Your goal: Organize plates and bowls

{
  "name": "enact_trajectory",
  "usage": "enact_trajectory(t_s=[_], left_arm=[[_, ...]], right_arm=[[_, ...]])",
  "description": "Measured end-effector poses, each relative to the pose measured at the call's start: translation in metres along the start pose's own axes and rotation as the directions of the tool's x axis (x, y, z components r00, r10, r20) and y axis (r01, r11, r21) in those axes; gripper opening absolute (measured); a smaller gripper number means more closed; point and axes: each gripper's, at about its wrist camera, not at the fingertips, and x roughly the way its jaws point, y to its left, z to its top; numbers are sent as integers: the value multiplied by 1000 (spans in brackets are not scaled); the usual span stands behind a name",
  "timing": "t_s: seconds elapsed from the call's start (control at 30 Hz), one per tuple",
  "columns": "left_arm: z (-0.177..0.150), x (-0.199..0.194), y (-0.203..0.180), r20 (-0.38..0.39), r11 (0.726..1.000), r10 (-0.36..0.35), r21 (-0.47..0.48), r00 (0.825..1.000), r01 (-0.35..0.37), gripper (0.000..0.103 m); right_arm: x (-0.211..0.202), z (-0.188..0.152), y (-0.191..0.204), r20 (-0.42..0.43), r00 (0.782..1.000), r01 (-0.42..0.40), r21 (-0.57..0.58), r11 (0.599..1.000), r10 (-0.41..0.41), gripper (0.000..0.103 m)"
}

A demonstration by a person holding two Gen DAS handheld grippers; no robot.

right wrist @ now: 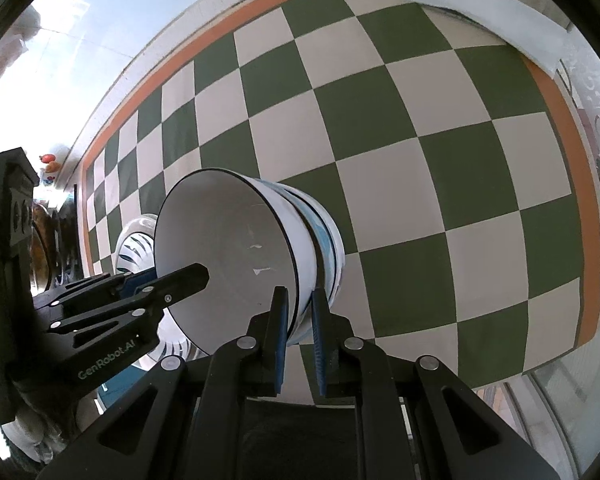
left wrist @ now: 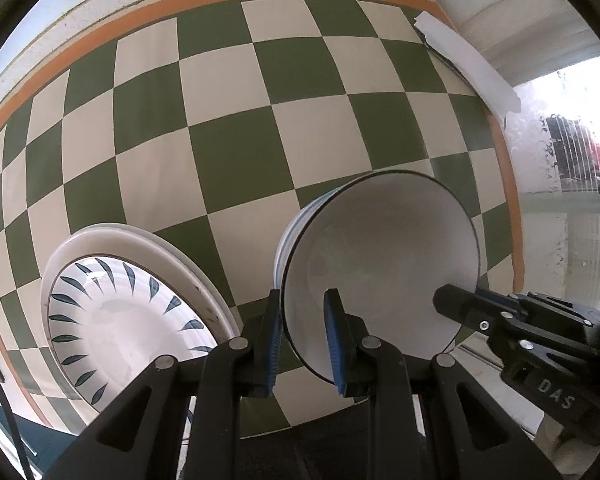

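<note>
A white bowl [left wrist: 384, 264] with a dark rim and blue bands on its outside stands on the green-and-cream checkered cloth [left wrist: 236, 120]. My left gripper [left wrist: 306, 336] is shut on its near-left rim, one pad inside and one outside. My right gripper [right wrist: 300, 320] is shut on the opposite rim of the same bowl [right wrist: 228, 256]; it shows in the left wrist view [left wrist: 460, 300] at the bowl's right edge. A stack of white plates [left wrist: 124, 312] with dark leaf marks lies to the bowl's left on the cloth, and part of it shows in the right wrist view [right wrist: 134, 244].
The cloth has an orange border [left wrist: 148, 12] near the table's far edge. A white strip of paper [left wrist: 468, 64] lies at the far right corner. Bright windows [left wrist: 572, 128] lie beyond the table's right side.
</note>
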Motion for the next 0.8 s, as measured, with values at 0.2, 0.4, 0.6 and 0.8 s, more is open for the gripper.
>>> enact_trajectory(t_s=[0.2, 0.4, 0.6, 0.8], left_arm=[[2, -1, -2, 3, 1000, 17, 8, 1000, -17, 19], [-5, -5, -4, 10, 1000, 20, 12, 1000, -20, 22], [-19, -27, -8, 66, 998, 33, 46, 997, -36, 62], [-32, -57, -11, 135, 996, 49, 69, 990, -58, 84]], right_arm=[[6, 2, -3, -18, 1000, 0, 5, 1000, 0, 14], [1, 0, 1, -4, 1000, 3, -9, 1000, -3, 17], [-17, -15, 15, 35, 999, 36, -51, 998, -34, 17], [-39, -37, 28, 86, 994, 75, -75, 994, -69, 33]])
